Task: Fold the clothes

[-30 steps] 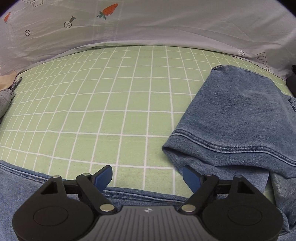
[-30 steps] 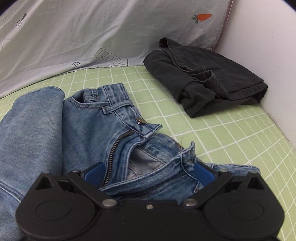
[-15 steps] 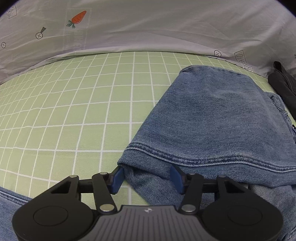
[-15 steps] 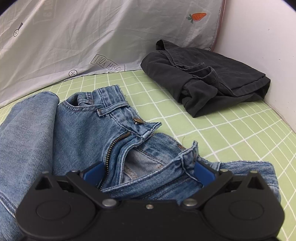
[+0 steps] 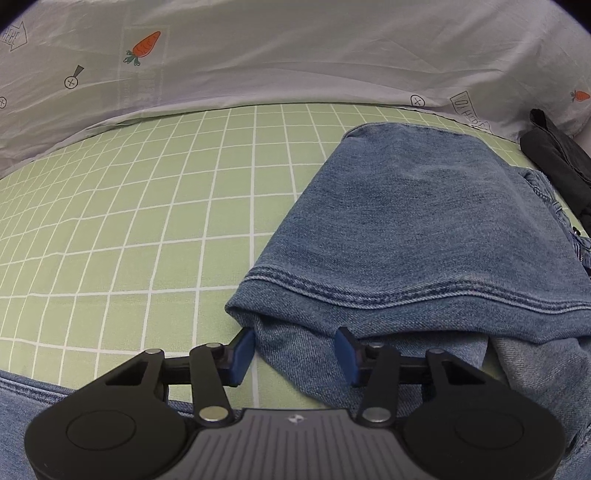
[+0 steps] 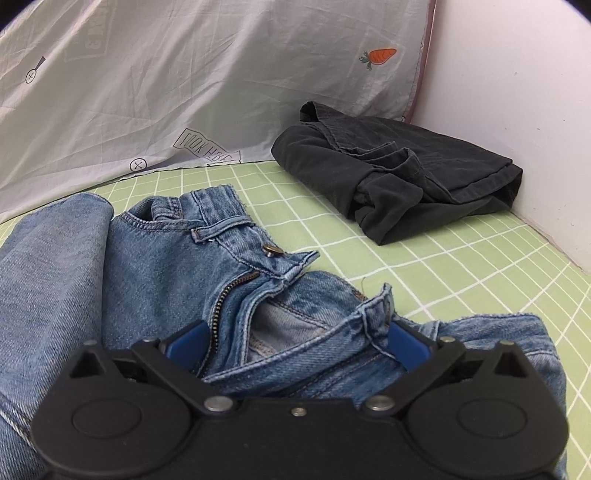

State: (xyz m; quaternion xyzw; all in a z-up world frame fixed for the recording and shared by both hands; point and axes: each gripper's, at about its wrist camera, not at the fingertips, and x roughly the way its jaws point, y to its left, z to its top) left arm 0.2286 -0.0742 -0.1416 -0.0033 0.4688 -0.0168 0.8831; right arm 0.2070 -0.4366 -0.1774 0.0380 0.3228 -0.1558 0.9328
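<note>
Left claw [image 5: 293, 355] shifted onto jeans [image 5: 424, 229] hem, closing round it, right claw [image 6: 295, 341] spread astride waistband, only right view shows zipper [image 6: 236, 291].

Left gripper [image 5: 293, 354]: black linkage arms, silver pivot screws, blue finger pads, ribbed grey centre plate, small white logo, right gripper [image 6: 297, 341]: matching black body, blue pads.

White printed sheet [image 6: 155, 96] behind bed: boxed arrow-shaped label [image 6: 207, 152] reads "LOOK HERE", upside down. Same sheet in left wrist view: arrow label [image 5: 13, 36] at top left edge, cut off, shows "HERE"; another boxed label [image 5: 471, 110] at right, tilted, letters too distorted to read surely. Small circled-x marks [image 5: 70, 82] and orange carrot pictures [image 5: 146, 43] scattered over sheet. No other readable text.
</note>
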